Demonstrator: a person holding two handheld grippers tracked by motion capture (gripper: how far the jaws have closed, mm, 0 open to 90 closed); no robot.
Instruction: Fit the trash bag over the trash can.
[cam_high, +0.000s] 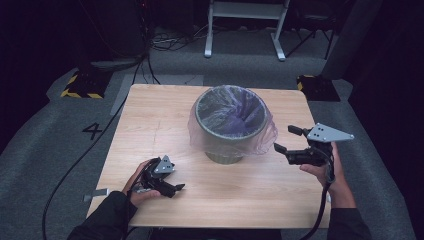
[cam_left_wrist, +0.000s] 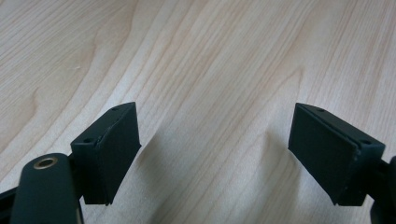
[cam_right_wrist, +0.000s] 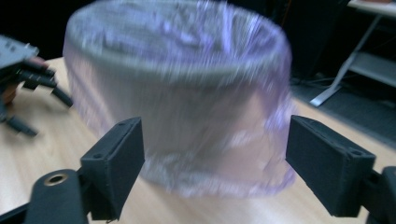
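A grey waste bin (cam_high: 229, 120) lined with a thin purple plastic bag (cam_high: 266, 134) stands upright at the middle of the wooden table (cam_high: 150, 125). The bag's edge is folded down over the rim and hangs around the outside. My right gripper (cam_high: 289, 139) is open, held just right of the bin and pointing at it. In the right gripper view the bin (cam_right_wrist: 177, 93) is blurred, beyond my open right gripper (cam_right_wrist: 215, 172). My left gripper (cam_high: 176, 189) is open, low over the table near the front left; in the left gripper view bare wood lies between the jaws of my left gripper (cam_left_wrist: 215, 158).
The other hand's gripper (cam_right_wrist: 28, 79) shows at the left of the right gripper view. Beyond the table are a grey floor, cables (cam_high: 165, 42), a white frame's legs (cam_high: 245, 30) and yellow-black striped blocks (cam_high: 82, 86).
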